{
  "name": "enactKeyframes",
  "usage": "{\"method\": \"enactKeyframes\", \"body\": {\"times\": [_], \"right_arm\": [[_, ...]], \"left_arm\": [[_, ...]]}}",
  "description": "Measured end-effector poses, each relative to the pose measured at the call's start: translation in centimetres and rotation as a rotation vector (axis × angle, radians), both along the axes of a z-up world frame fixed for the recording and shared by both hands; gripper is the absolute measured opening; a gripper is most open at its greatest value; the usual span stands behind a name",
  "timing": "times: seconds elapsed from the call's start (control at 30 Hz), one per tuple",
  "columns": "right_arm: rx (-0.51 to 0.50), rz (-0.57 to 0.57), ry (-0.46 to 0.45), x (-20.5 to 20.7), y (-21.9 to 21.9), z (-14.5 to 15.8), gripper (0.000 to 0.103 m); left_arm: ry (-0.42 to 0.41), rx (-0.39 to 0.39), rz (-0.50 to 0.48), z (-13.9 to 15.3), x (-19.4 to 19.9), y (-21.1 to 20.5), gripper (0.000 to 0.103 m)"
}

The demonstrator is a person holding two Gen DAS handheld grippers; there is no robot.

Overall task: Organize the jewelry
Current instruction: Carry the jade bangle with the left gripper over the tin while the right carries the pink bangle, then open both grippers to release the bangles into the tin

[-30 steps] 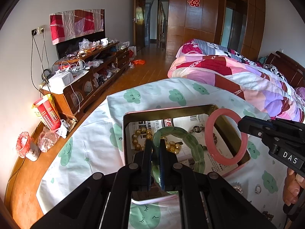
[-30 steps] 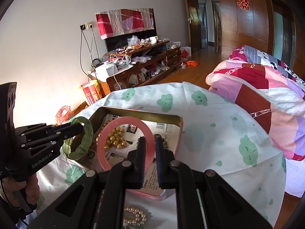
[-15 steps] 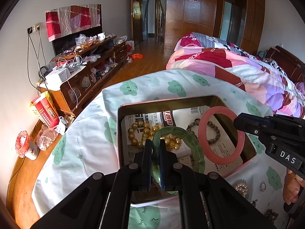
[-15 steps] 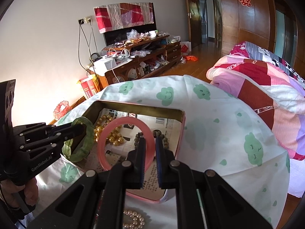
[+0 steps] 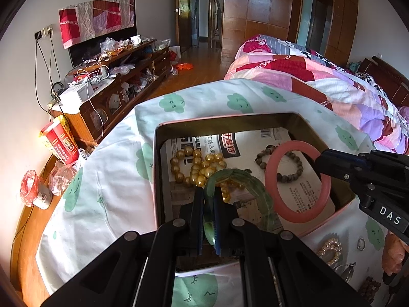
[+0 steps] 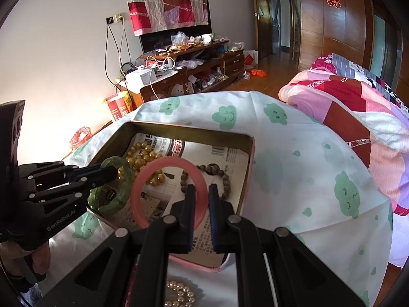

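Over the paper-lined tin (image 5: 156,168), your left gripper (image 5: 209,199) stays clenched on the green bangle (image 5: 258,192), held above the gold beads (image 5: 196,163); to its right, your right gripper (image 6: 202,204) clamps the pink bangle (image 6: 143,179) above the brown bead bracelet (image 6: 225,176).

You are working in a lived-in bedroom of a home. A bed (image 5: 319,81) piled with a pink and red patchwork quilt (image 6: 358,107) fills the right side. Along the white wall runs a low wooden TV cabinet (image 5: 122,76), cluttered with cables, bags and cups, its television (image 6: 176,35) draped in a patchwork cloth. Dark wooden wardrobe doors (image 5: 271,18) carry a red paper cutout, and the floor (image 5: 202,66) is polished wood leading to an open doorway.
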State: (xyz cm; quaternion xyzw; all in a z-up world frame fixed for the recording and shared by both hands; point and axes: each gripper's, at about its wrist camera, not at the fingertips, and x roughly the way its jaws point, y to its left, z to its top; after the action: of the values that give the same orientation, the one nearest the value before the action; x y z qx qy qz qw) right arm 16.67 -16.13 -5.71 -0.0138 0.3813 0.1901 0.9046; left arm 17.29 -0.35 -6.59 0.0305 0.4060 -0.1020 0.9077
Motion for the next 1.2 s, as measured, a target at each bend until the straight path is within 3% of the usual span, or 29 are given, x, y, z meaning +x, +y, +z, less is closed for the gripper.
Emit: {"method": "enactKeyframes", "body": {"times": [1.2], "right_arm": [[-0.010, 0.001, -0.028, -0.65, 0.31, -0.05, 0.013]], "left_arm": [[0.020, 0.000, 0.003, -0.71, -0.48, 0.08, 0.010]]}}
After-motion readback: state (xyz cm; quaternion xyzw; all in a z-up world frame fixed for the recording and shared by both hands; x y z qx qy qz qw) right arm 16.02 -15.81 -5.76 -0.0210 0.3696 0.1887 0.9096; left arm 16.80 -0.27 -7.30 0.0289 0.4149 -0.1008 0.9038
